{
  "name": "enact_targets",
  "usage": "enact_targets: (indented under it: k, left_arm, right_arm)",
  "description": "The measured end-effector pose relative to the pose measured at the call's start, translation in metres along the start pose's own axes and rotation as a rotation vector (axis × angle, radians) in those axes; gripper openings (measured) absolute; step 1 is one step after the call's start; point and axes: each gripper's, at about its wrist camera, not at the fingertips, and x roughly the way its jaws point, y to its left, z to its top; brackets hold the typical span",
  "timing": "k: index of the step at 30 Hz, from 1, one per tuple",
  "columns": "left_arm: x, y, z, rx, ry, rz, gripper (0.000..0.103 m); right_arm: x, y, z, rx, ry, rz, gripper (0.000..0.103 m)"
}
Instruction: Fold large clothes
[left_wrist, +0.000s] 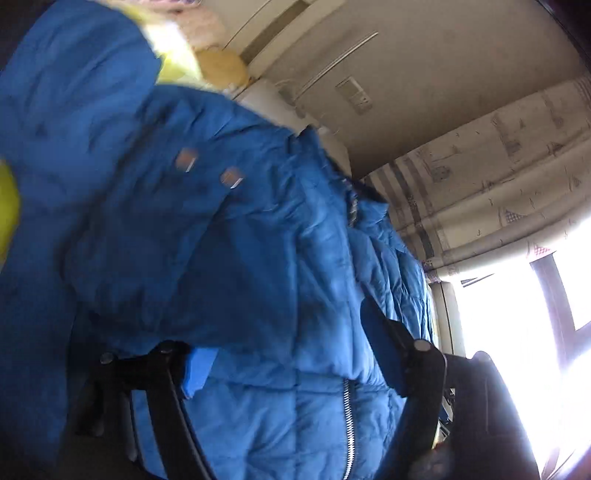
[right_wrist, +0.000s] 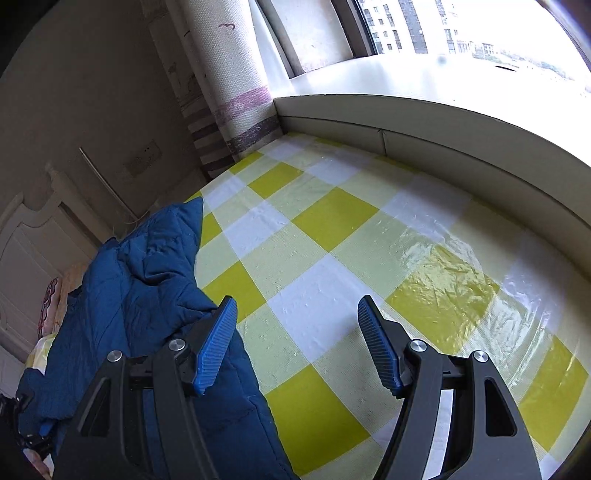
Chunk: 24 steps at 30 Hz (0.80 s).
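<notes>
A large blue quilted jacket (left_wrist: 221, 258) with a zipper fills the left wrist view, bunched and blurred by motion. My left gripper (left_wrist: 291, 362) stands wide apart with jacket fabric lying between its blue pads; I cannot tell whether it grips the cloth. In the right wrist view the same jacket (right_wrist: 147, 295) lies heaped at the left on a yellow, white and pale green checked cover (right_wrist: 332, 258). My right gripper (right_wrist: 295, 347) is open and empty above the cover, its left finger (right_wrist: 214, 347) just over the jacket's edge.
A padded cream ledge (right_wrist: 443, 147) and a bright window sill border the far side of the cover. A patterned curtain (right_wrist: 229, 92) hangs at the back left. A cream headboard (right_wrist: 29, 251) and wall with a socket stand at the left.
</notes>
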Motion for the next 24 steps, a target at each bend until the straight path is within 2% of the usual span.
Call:
enact_targets:
  k: [4,6,7,8,9,11,13,15,16,17,18,20,21,22,23,24]
  left_arm:
    - [0.0,0.004,-0.002,-0.005,-0.038,-0.033,0.072]
    - [0.004,0.009,0.002,-0.024,-0.061,-0.063,0.066]
    - [0.003,0.013,0.003,-0.022,-0.077,-0.059,0.041]
    - [0.003,0.017,0.005,-0.001,-0.071,-0.048,0.02]
    - [-0.003,0.022,0.006,0.023,-0.071,-0.038,0.019]
    - [-0.01,0.006,0.0,0.13,-0.12,0.021,0.014]
    - [-0.021,-0.024,-0.009,0.307,-0.197,0.09,0.014]
    - [-0.018,-0.035,-0.011,0.374,-0.208,0.164,0.017]
    - [-0.01,-0.031,-0.01,0.351,-0.186,0.215,0.025]
    - [-0.004,-0.024,-0.006,0.316,-0.168,0.244,0.046]
    - [0.0,-0.015,-0.001,0.256,-0.15,0.289,0.059]
    - [-0.012,-0.001,0.006,0.153,-0.183,0.279,0.065]
    - [-0.025,0.0,0.006,0.124,-0.264,0.336,0.067]
    - [-0.039,-0.002,0.004,0.112,-0.364,0.392,0.074]
    - [-0.057,-0.006,-0.001,0.109,-0.489,0.425,0.085]
    - [-0.071,-0.011,-0.006,0.127,-0.589,0.418,0.088]
  right_arm:
    - [0.001,-0.001,-0.001,-0.001,0.001,-0.009,0.067]
    - [0.002,-0.001,-0.001,-0.004,0.003,-0.013,0.067]
    - [0.002,0.0,-0.001,-0.008,0.005,-0.014,0.067]
    - [0.003,0.001,-0.002,-0.012,0.007,-0.015,0.067]
    - [0.003,0.001,-0.002,-0.016,0.009,-0.017,0.067]
    - [0.004,0.002,-0.002,-0.028,0.004,-0.022,0.067]
    - [0.004,0.003,-0.002,-0.031,0.004,-0.023,0.067]
    - [0.005,0.003,-0.002,-0.031,0.006,-0.024,0.067]
    - [0.005,0.003,-0.002,-0.032,0.009,-0.025,0.067]
    - [0.005,0.003,-0.003,-0.033,0.011,-0.027,0.067]
    - [0.005,0.003,-0.003,-0.034,0.011,-0.028,0.067]
    - [0.005,0.003,-0.004,-0.036,0.009,-0.028,0.067]
    - [0.004,0.003,-0.004,-0.037,0.008,-0.028,0.067]
    - [0.004,0.003,-0.004,-0.037,0.008,-0.029,0.067]
    - [0.005,0.003,-0.004,-0.038,0.008,-0.03,0.067]
    - [0.005,0.003,-0.003,-0.04,0.009,-0.033,0.067]
